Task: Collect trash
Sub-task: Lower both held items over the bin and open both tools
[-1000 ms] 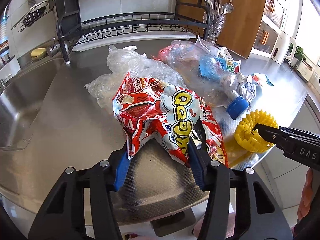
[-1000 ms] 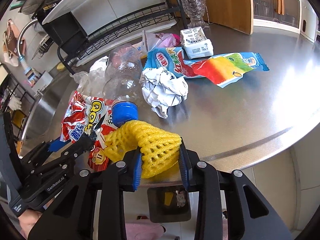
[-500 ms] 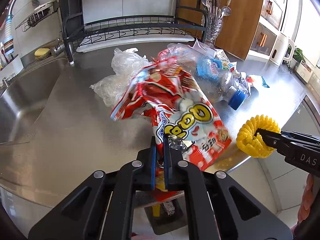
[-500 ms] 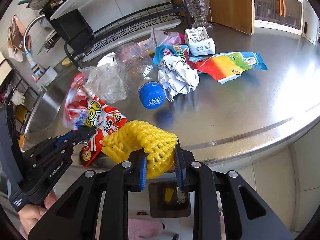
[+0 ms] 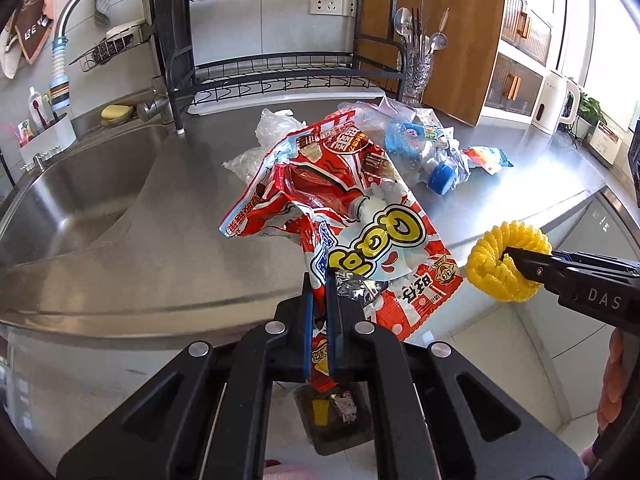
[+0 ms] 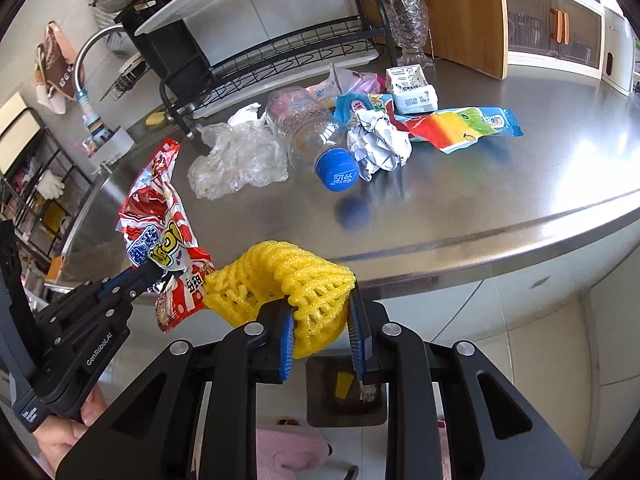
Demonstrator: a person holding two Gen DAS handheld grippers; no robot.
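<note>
A red and white snack bag (image 5: 352,208) hangs in the air over the counter's front edge, and my left gripper (image 5: 319,280) is shut on its lower corner. The right wrist view shows the same bag (image 6: 160,216) and the left gripper (image 6: 144,270) at the left. My right gripper (image 6: 320,312) is shut on a yellow foam net (image 6: 280,280), squeezed between the blue pads just off the edge. In the left wrist view the net (image 5: 496,272) sits in the right gripper (image 5: 516,256). A dark trash bin (image 6: 346,392) with scraps inside stands on the floor below both grippers.
On the steel counter (image 6: 500,200) lie a clear bottle (image 6: 304,128) with a blue cap, crumpled paper (image 6: 380,140), a clear plastic bag (image 6: 236,160), a rainbow wrapper (image 6: 460,124) and a small carton (image 6: 412,88). A sink (image 5: 72,200) is at left, a dish rack (image 5: 280,72) behind.
My left gripper shut on the snack bag and lifted it off the counter toward the front edge. My right gripper tightened on the foam net and drew it back past the edge.
</note>
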